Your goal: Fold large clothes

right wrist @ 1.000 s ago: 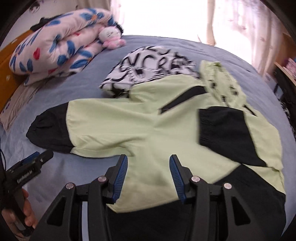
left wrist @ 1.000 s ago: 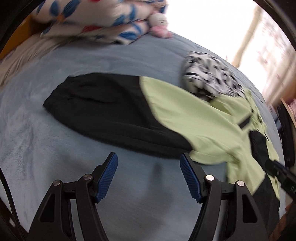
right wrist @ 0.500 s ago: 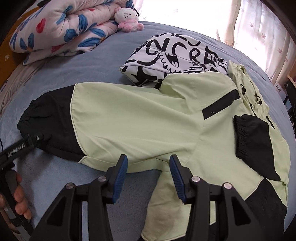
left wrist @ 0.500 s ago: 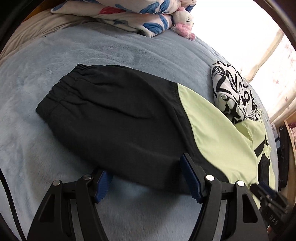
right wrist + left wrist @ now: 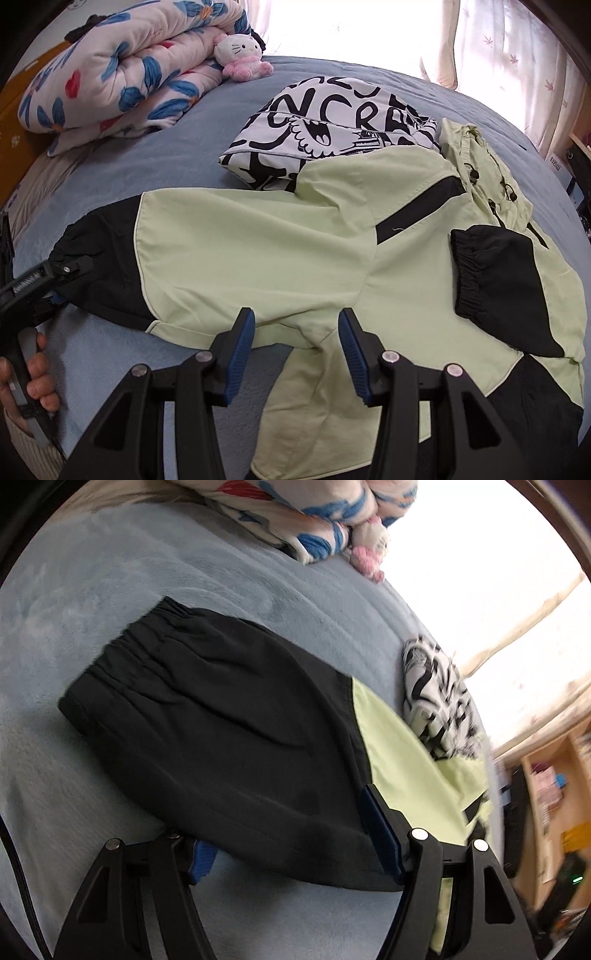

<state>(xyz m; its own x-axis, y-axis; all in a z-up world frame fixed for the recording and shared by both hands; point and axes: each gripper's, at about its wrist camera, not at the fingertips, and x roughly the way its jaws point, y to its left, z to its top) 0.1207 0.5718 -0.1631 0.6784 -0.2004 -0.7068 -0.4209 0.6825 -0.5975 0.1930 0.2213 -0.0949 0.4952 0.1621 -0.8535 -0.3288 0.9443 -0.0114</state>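
A light-green and black jacket (image 5: 258,258) lies spread on the blue bed cover (image 5: 177,155). One black-cuffed sleeve is folded across its body (image 5: 506,280). The other sleeve stretches left, ending in a black part (image 5: 221,731). My left gripper (image 5: 284,823) stands wide at this sleeve's near edge. One blue pad (image 5: 201,860) is partly tucked under the cloth and the other finger (image 5: 380,830) rests by the black-green seam. The left gripper (image 5: 55,273) shows at the cuff, held by a hand (image 5: 33,369). My right gripper (image 5: 295,321) hovers open over the armpit fold, gripping nothing.
A black-and-white printed garment (image 5: 332,129) lies folded beyond the jacket. A rolled floral quilt (image 5: 122,74) and a small plush toy (image 5: 242,55) sit at the head of the bed. Curtains (image 5: 517,55) hang at the far right, and shelves (image 5: 546,786) stand beside the bed.
My left gripper has swung in and down onto the black sleeve end, its jaws now straddling the sleeve's near edge. My right gripper has sunk a little toward the armpit.
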